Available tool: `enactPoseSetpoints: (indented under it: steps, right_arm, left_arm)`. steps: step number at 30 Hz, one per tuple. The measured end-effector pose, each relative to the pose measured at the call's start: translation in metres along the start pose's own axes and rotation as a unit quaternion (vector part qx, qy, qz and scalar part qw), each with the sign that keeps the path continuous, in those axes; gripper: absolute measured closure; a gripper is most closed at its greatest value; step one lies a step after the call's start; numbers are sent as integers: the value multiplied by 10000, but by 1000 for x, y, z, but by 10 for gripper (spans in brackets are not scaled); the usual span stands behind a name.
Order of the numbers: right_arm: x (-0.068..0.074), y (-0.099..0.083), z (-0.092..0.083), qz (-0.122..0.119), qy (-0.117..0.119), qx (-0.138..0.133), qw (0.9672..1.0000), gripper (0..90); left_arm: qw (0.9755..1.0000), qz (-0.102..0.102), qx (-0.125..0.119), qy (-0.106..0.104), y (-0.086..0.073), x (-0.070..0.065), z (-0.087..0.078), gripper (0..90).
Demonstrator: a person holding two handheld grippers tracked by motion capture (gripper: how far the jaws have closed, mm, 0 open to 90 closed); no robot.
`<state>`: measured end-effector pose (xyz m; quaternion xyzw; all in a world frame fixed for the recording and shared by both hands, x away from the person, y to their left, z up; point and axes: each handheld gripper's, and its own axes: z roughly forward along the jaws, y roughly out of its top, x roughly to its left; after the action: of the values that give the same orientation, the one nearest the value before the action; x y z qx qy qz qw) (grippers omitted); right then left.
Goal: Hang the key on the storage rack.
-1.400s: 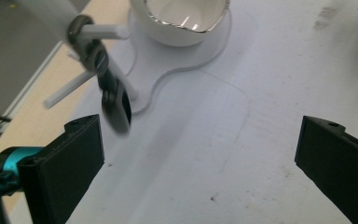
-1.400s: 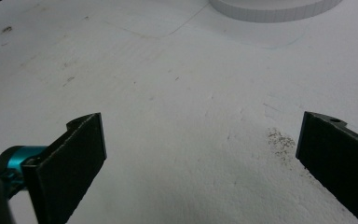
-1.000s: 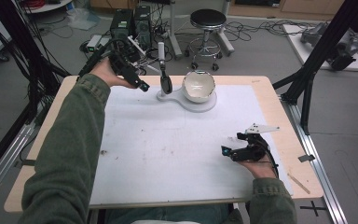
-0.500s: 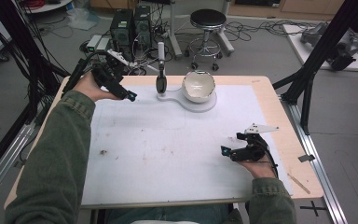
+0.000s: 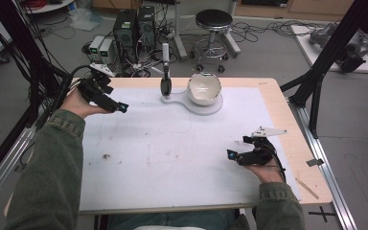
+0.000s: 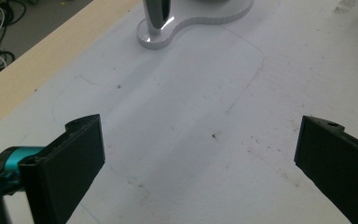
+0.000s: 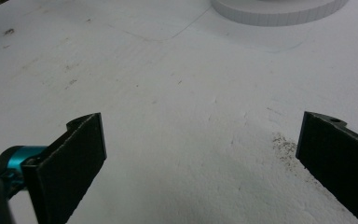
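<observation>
At the table's far edge, high view: white stand (image 5: 191,103) with a pale bowl (image 5: 203,88) on its round end and an upright dark-and-white handheld device (image 5: 165,81) docked on its narrow end.
Left gripper, high view: left gripper (image 5: 117,106) held above the mat's far-left corner, tips pointing right toward the stand; no contact with anything.
Right gripper, high view: right gripper (image 5: 232,155) low over the near-right part of the white mat (image 5: 172,153), tips pointing left, well apart from the stand.
Key relation, high view: docked device to the right of and slightly beyond the left gripper, long axis vertical; left hand clearly the nearer one, right hand far off on the near side.
Left gripper view: jaws spread wide, nothing between them; stand's narrow end with the foot of the device (image 6: 157,14) ahead, slightly left of centre; bare mat and pencilled outline between.
Right gripper view: jaws likewise wide apart and empty; rim of the stand's round end (image 7: 279,11) far ahead to the right; speckled mat below.
Likely next move: forward reach by the left gripper, jaws closing sideways across the upright device.
</observation>
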<state>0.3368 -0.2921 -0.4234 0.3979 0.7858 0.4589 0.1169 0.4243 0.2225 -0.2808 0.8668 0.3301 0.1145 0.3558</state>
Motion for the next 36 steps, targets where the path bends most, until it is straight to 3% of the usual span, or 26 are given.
enactPoseSetpoints:
  steps: [8, 12, 15, 19, 21, 24, 28, 36]
  right_arm:
    - [0, 0, 0, -12, -26, 3, 10000, 5]
    - [0, 0, 0, 0, -20, -2, 10000, 5]
    - [0, 0, -1, -8, -17, -16, 10000, 5]
    - [1, 0, -1, 1, -25, -19, 10000, 5]
    - [1, 0, -1, 3, -23, -19, 10000, 5]
    - [1, 0, -1, 2, -28, -23, 10000, 5]
    - [1, 0, -1, -4, -23, -9, 10000, 5]
    - [1, 0, 0, 1, -38, 9, 10000, 5]
  left_arm:
    - [9997, -225, -54, 74, -30, 4, -3, 21]
    - [9992, -324, -194, 100, -44, 2, -7, 21]
    - [9987, -406, -188, 237, -55, 1, -9, 21]
    - [9973, -529, -347, 363, -70, 3, -12, 21]
    - [9966, -598, -474, 318, -79, 2, -12, 20]
    - [9964, -624, -392, 425, -90, 0, -10, 21]
    - [9944, -785, -490, 513, -105, 2, -10, 21]
    - [9908, -905, -663, 752, -127, -2, -16, 21]
